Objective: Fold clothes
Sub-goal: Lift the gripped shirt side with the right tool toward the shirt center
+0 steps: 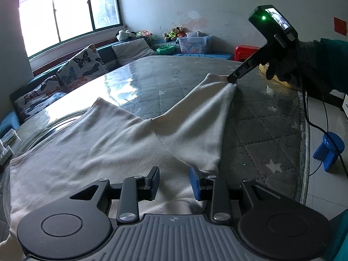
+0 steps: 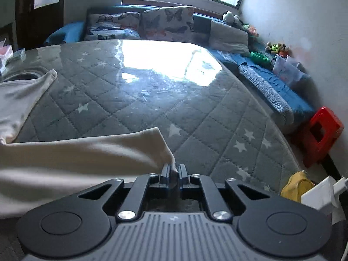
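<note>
room: a bedroom with a wide window (image 1: 67, 15), butterfly-print cushions (image 1: 80, 65) and a grey quilted star-patterned mat under clear film (image 1: 261, 134), on which the work is done.
left wrist view, garment: a cream-white soft knit top (image 1: 91, 152) is spread on the mat, with one sleeve drawn out to a taut point toward the far right.
left wrist view, left gripper (image 1: 174, 182): the jaws are seen partly spread over the hem, with cloth below them; whether the pads press on it cannot be told.
left wrist view, right gripper (image 1: 232, 79): the sleeve tip is seen pinched at its fingertips, held by a dark-gloved hand (image 1: 289, 65).
right wrist view, right gripper (image 2: 173, 171): the jaws are nearly pressed together, with a bunch of the cream sleeve cuff (image 2: 139, 148) pinched between them.
right wrist view, surroundings: a red plastic stool (image 2: 319, 134) is seen off the mat edge.
step in hand: judged to be the sleeve fold.
how it is done well: the cuff should be kept pinched, lifted just clear and carried across the body, while the hem is held flat so that no slack is dragged.
</note>
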A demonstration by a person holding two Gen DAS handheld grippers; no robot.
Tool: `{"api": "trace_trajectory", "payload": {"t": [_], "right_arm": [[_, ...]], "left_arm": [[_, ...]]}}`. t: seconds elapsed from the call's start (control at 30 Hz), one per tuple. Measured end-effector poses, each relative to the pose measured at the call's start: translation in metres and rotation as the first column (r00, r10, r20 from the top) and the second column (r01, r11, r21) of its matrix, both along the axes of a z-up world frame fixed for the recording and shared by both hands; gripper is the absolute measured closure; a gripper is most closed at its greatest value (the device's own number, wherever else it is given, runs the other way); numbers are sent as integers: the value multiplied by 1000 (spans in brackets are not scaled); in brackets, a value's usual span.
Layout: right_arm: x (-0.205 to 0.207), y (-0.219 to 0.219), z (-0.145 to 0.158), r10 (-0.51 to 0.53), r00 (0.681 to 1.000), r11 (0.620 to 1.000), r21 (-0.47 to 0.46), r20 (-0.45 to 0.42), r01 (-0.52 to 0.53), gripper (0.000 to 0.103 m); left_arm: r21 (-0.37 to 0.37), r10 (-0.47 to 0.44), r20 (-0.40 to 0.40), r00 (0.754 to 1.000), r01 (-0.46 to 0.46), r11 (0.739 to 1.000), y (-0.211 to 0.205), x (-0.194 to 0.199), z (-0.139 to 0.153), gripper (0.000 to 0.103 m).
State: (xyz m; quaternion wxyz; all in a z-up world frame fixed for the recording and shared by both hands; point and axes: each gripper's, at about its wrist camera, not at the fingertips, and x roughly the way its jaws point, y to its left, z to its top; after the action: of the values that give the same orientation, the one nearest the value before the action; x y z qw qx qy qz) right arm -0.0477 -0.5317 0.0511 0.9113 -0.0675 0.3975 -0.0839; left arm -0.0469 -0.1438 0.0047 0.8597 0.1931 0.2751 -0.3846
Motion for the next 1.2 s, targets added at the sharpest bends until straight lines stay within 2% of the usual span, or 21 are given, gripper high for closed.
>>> {"api": "trace_trajectory", "payload": {"t": [0.1,0.17,0.27,0.33,0.43,0.67,0.77,0.97,1.2], "right_arm": [[-1,5,11,19,999,1000,3,45,-19,88],[0,10,17,65,996,997,42,66,-68,87],[6,22,17,132,989,985,101,66,-138,86],[12,30,12,171,983,975,131,60,-177,81],[19,36,5,197,979,964,171,52,-203,80],[24,20,-2,137,990,977,160,30,-140,78],[19,12,-2,125,992,981,149,27,-128,77],[16,8,-2,108,994,983,145,32,-112,75],[-2,-9,4,43,998,990,135,42,-48,64]], "left_arm": [[-1,-2,-10,1000,2,1000,2,-1,3,69],[-5,2,-10,1000,-2,1000,2,0,5,69],[-16,16,-20,1000,-16,1000,2,1,7,69],[-18,18,-26,999,-19,1000,1,1,7,69],[-5,4,-26,1000,-4,1000,-2,-1,5,69],[-6,-9,-28,1000,9,1000,-1,-3,6,69],[-20,4,-24,1000,-4,1000,2,0,9,65],[-24,43,-18,999,-43,999,3,4,11,64],[-37,92,-8,996,-92,995,7,7,15,58]]}}
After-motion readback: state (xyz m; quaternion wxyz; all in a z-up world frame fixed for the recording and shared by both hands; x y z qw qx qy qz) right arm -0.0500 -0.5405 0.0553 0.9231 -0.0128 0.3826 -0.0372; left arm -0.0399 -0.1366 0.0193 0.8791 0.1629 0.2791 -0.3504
